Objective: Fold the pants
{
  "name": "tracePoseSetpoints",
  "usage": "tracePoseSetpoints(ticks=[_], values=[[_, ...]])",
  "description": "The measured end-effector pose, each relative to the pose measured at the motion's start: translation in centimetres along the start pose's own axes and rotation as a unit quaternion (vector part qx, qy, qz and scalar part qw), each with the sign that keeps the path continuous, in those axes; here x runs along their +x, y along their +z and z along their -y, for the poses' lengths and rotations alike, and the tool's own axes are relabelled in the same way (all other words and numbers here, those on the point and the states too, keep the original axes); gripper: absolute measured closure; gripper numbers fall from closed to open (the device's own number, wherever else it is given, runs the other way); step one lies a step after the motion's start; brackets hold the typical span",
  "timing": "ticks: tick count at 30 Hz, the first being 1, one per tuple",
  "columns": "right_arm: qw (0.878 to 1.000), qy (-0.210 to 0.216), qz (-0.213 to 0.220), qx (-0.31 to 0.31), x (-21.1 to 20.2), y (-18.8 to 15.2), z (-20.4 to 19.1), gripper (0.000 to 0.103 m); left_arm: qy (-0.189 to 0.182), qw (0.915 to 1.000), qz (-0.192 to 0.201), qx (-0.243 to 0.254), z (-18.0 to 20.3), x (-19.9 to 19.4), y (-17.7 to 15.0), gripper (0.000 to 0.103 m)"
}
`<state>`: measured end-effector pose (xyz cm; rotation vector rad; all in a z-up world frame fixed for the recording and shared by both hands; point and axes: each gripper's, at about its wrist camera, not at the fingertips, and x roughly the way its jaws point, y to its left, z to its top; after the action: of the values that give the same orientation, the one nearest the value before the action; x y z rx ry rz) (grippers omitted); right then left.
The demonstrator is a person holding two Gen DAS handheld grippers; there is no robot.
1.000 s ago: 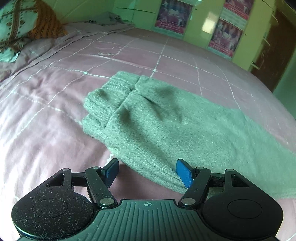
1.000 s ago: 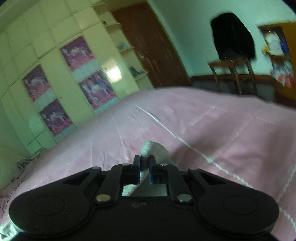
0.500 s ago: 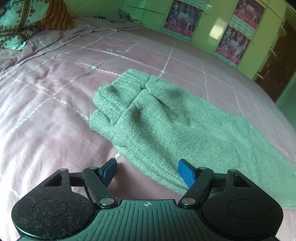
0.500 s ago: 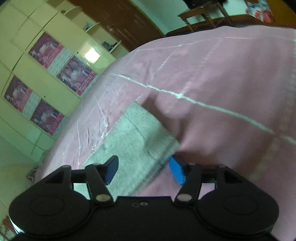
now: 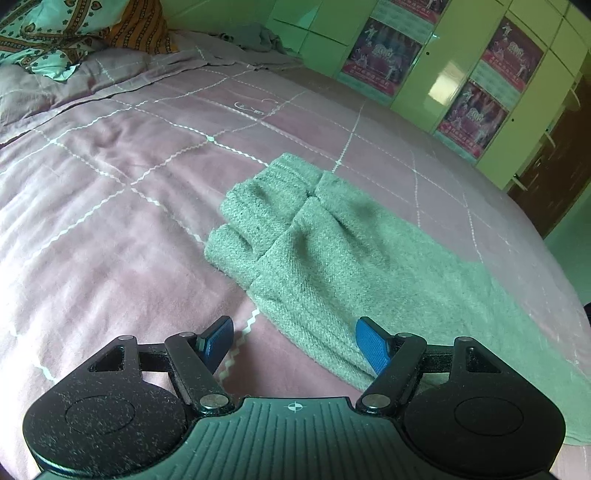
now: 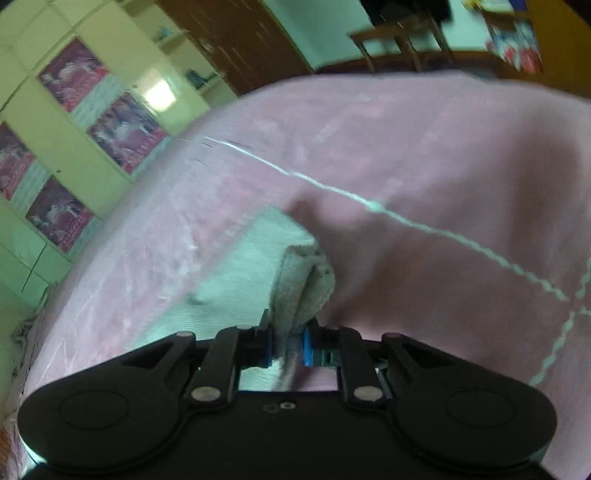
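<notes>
The pants (image 5: 354,266), a green knit pair, lie flat on the bed (image 5: 110,192), their thick folded end toward the middle of the pink checked cover and the rest running off to the right edge of the left wrist view. In the right wrist view one bunched corner of the pants (image 6: 303,284) rises off the cover and runs in between the blue pads of the right gripper (image 6: 288,345), whose jaws are closing on it, the cloth squeezed into a narrow ridge there. The left gripper (image 5: 293,341) hangs low over the near edge of the pants with its jaws spread wide: the right pad sits over the cloth, the left one over bare cover, and neither pinches anything. Beyond the bed stand pale green cabinets (image 5: 436,74) with posters, and patterned pillows (image 5: 55,33) lie at the far left corner
</notes>
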<state>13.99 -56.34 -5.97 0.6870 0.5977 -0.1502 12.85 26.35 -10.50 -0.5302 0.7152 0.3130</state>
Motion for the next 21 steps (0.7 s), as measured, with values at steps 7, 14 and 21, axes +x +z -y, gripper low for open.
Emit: tracePoseSetpoints(ticks=[7, 14, 21], values=[[0.992, 0.031, 0.055, -0.106, -2.5, -2.7, -10.9, 0.089, 0.021, 0.9984, 0.020, 0.048, 1.1, -2.4, -0.5, 0.021], [0.959, 0.110, 0.050, -0.255, -3.2, -10.8, -22.4, 0.089, -0.011, 0.9993, 0.028, -0.022, -1.8, -2.5, -0.3, 0.020], [0.904, 0.175, -0.098, -0.377, 0.4, -22.7, -29.1, 0.089, -0.020, 0.9986, 0.025, 0.043, 0.5, -2.1, -1.1, 0.020]])
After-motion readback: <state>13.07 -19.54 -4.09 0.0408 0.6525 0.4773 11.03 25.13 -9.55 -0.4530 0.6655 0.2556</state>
